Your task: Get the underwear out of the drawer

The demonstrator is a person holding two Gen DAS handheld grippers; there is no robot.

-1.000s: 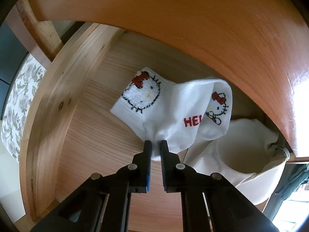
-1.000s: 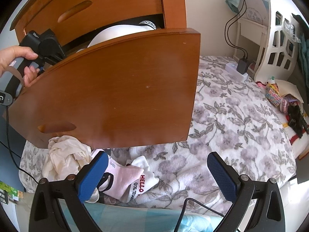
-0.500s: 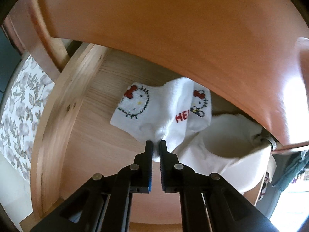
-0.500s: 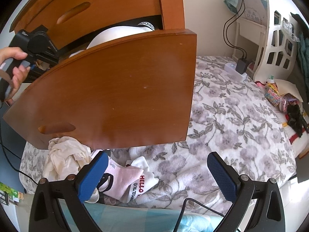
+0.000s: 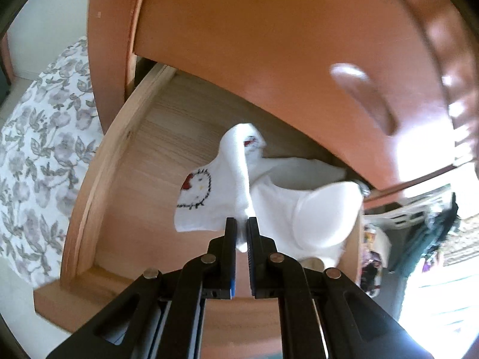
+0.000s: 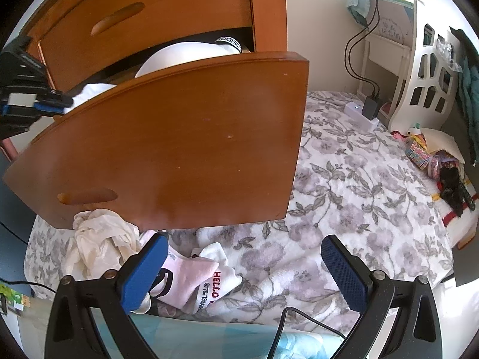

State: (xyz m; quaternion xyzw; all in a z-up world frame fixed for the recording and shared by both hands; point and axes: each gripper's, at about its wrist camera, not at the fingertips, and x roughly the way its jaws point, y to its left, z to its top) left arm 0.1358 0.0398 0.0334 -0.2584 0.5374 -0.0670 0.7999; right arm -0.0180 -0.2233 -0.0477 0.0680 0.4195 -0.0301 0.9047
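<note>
1. Plainly clenched: left gripper [image 5: 242,224] nipping a fold of a white sock [image 5: 209,197], black fingers [image 5: 230,239] pressed close with only cloth between.
2. Hanging from that pinch over the open drawer [image 5: 98,185]; one part stretched into a narrow ridge running toward 12 o'clock, another part spread flat toward 9 o'clock.
3. Printed on the flat part: a cartoon cat face in black stitched outline, yellow nose, red bow at its 9 o'clock edge. A second smudge of red near the top of the ridge, blurred.
4. Lying at 3 o'clock of the sock: a white padded bra [image 5: 323,209], smooth cup bulging upward, touching or overlapping the sock; cannot tell which. Pale wood-grain drawer floor bare toward 9 o'clock.
5. Seen from the right wrist: left gripper [image 6: 64,101] at 9 o'clock above the drawer rim, white cloth [image 6: 89,91] just beside its tip, white cup [image 6: 185,58] rising behind the drawer front [image 6: 179,149].
6. Spread wide with nothing between: right gripper [image 6: 242,264], blue pads [image 6: 344,272] apart, hovering over a floral blanket [image 6: 359,194].
7. Heaped on the blanket at 7 o'clock, below the drawer front: a cream crumpled garment [image 6: 98,245], a pink sock [image 6: 185,281], and a white sock with red lettering [image 6: 221,272].
</note>
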